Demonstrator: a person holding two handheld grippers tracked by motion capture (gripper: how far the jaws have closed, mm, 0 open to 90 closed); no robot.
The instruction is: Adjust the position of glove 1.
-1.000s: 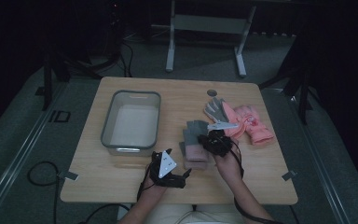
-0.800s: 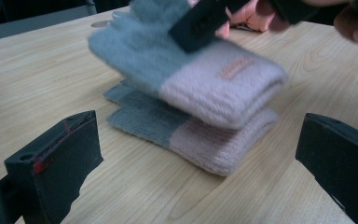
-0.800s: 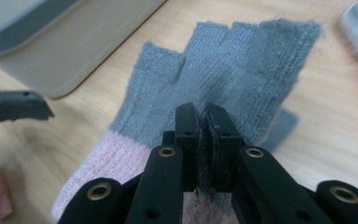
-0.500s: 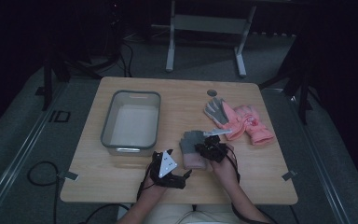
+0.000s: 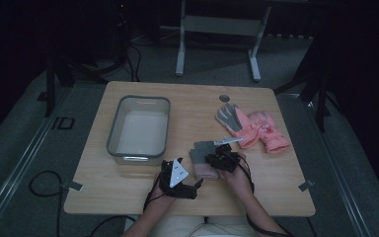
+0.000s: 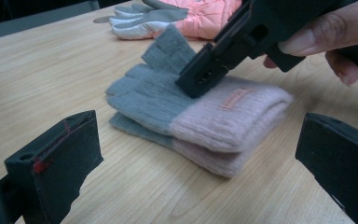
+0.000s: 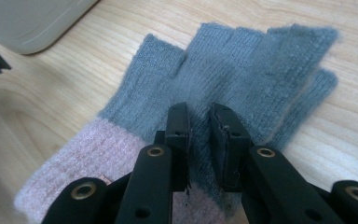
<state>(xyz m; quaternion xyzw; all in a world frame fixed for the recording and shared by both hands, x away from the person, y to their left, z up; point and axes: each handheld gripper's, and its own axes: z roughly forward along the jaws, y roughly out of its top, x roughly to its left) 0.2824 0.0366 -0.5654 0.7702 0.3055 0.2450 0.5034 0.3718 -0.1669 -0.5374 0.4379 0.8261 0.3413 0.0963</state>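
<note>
Grey-pink gloves (image 5: 205, 159) (stacked pair) lie at 12 o'clock of right tongs (image 7: 200, 135), jaws just parting, tips on knit; left tongs (image 6: 191, 154) wide open, empty.

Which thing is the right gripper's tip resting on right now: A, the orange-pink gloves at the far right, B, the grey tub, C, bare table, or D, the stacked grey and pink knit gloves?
D: the right gripper has its nearly closed tips down on the grey part of the stacked grey and pink knit gloves, apart from the orange-pink gloves and the grey tub.
</note>
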